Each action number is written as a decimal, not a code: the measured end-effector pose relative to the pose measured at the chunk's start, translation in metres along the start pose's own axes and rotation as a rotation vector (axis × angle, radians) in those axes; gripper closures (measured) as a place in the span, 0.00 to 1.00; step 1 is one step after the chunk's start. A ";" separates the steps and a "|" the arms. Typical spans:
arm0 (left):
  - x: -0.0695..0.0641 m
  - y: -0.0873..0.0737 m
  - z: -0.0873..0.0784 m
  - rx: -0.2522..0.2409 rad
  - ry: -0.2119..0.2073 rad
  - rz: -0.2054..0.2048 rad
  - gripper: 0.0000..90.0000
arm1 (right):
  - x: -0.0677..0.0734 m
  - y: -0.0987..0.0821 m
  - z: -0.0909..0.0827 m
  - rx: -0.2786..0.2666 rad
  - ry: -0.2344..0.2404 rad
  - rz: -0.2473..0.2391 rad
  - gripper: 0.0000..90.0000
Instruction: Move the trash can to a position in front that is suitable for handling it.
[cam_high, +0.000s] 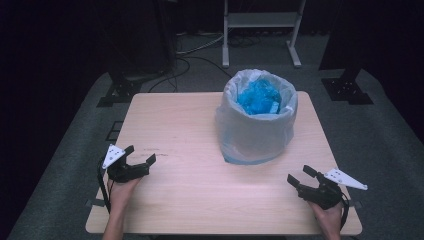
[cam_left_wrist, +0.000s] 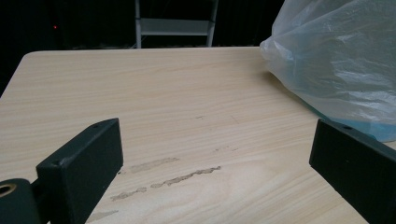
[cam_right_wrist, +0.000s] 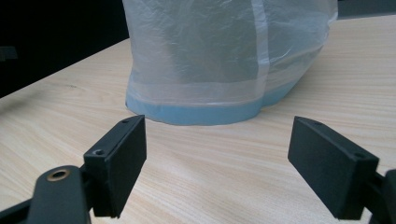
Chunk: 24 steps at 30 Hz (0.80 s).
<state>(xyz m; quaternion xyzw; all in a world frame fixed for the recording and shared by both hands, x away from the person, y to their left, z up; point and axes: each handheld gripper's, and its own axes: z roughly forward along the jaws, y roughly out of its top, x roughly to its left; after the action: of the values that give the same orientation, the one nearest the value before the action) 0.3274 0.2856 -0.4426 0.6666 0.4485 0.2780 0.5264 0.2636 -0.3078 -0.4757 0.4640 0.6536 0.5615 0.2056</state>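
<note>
bin: small blue bin (cam_high: 252, 159) lined w/ a translucent white bag (cam_high: 235, 131), stands upright on the table (cam_high: 190, 190), far half, right of centre
bearing: it lies fwd of both your grippers, betw. them but nearer your right one
left gripper (cam_high: 139, 155): near-left of table, jaws wide apart, nothing held; bag sits fwd and to its right (cam_left_wrist: 341, 60)
right gripper (cam_high: 299, 176): near-right edge, jaws spread, empty; bin base straight ahead (cam_right_wrist: 196, 114), close but not touching
axis: bin is upright, mouth up, so its rim (cam_high: 260, 75) is prob. your approach from above
contents: crumpled blue stuff (cam_high: 259, 97) inside, near the top; can't tell what it is
bag: folded over the rim, hangs loose down the sides almost to the base
risk: I'd guess the film slips or tears if pinched alone
</note>
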 end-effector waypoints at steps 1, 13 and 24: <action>-0.001 0.000 0.000 -0.001 -0.001 0.001 0.02 | -0.001 -0.001 0.000 -0.004 0.000 0.004 0.20; -0.001 0.003 -0.003 -0.015 -0.009 -0.015 0.02 | 0.004 0.010 0.005 0.004 0.018 -0.008 0.20; -0.003 0.005 -0.002 -0.012 -0.031 -0.020 0.02 | 0.020 0.065 0.028 0.034 0.081 -0.117 0.20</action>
<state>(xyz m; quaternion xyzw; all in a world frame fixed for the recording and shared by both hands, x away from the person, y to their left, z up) 0.3260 0.2830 -0.4372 0.6633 0.4454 0.2649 0.5400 0.3000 -0.2798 -0.4185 0.4053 0.6968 0.5557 0.2035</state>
